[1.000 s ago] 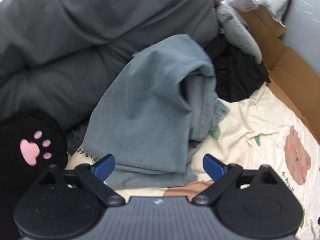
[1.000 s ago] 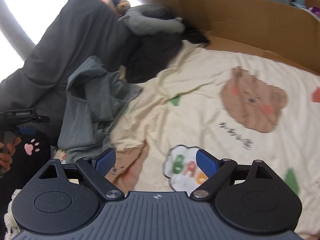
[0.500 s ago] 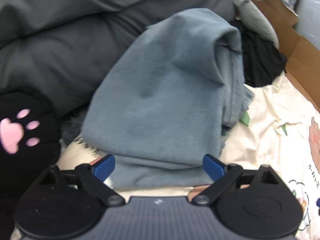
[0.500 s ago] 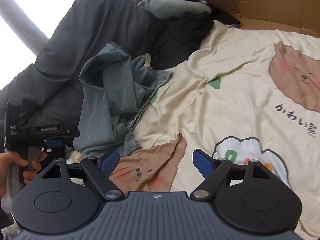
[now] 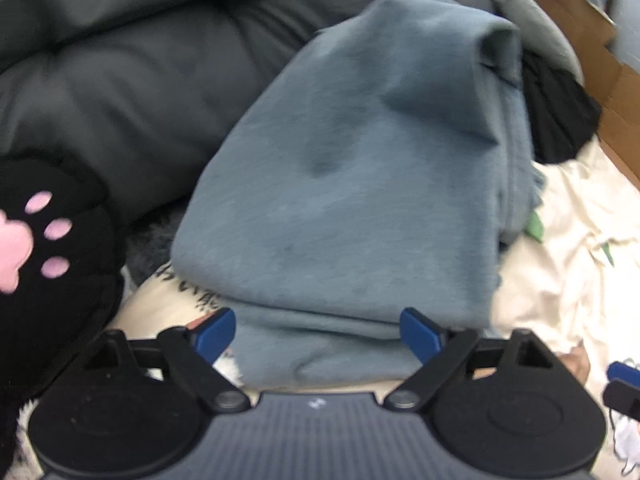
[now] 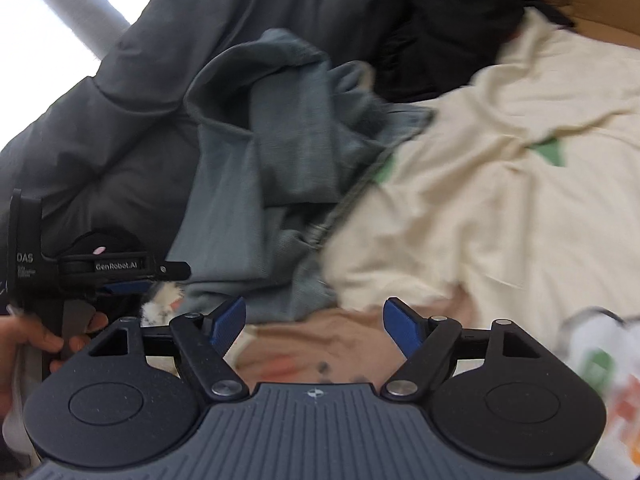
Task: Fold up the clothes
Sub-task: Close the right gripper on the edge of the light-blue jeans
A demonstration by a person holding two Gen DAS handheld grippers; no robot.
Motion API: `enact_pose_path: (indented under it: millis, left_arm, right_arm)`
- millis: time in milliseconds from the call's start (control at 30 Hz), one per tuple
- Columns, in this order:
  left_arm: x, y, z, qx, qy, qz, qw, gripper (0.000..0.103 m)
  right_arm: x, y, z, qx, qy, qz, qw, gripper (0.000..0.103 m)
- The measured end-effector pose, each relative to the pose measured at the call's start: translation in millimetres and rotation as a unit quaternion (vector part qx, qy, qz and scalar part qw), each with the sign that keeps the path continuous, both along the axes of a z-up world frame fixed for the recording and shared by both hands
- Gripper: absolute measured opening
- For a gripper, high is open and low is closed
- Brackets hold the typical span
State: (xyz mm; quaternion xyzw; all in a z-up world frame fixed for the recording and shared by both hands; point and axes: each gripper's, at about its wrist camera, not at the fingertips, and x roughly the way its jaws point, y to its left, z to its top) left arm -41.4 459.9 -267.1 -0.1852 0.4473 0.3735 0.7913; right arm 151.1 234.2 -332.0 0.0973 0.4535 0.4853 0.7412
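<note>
A crumpled blue-grey garment [image 5: 352,184] lies heaped on the cream cartoon bed sheet [image 5: 560,264], leaning against a dark grey duvet [image 5: 120,80]. My left gripper [image 5: 318,330] is open, its blue pads on either side of the garment's near hem. The garment also shows in the right wrist view [image 6: 272,160]. My right gripper [image 6: 314,322] is open and empty, just short of the garment's lower edge. The left gripper [image 6: 132,280] shows there at the left, held by a hand.
A black garment [image 5: 556,120] and a grey one lie behind the blue-grey one. A black cushion with a pink paw print [image 5: 36,240] sits at left. Cardboard walls [image 5: 616,88] border the bed at the right. The cream sheet [image 6: 500,184] spreads to the right.
Both grippers have moved closer to the blue-grey garment. The left one's pads now flank its near hem. The right one has swung left toward it.
</note>
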Motion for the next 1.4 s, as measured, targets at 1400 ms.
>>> enact_pose_path:
  millis: [1400]
  left_arm:
    - [-29.9, 8.2, -5.3, -0.009, -0.034, 0.094, 0.9950, 0.092]
  right_arm:
    - [43.4, 153.1, -56.1, -0.063, 0.036, 0.132, 0.989, 0.063]
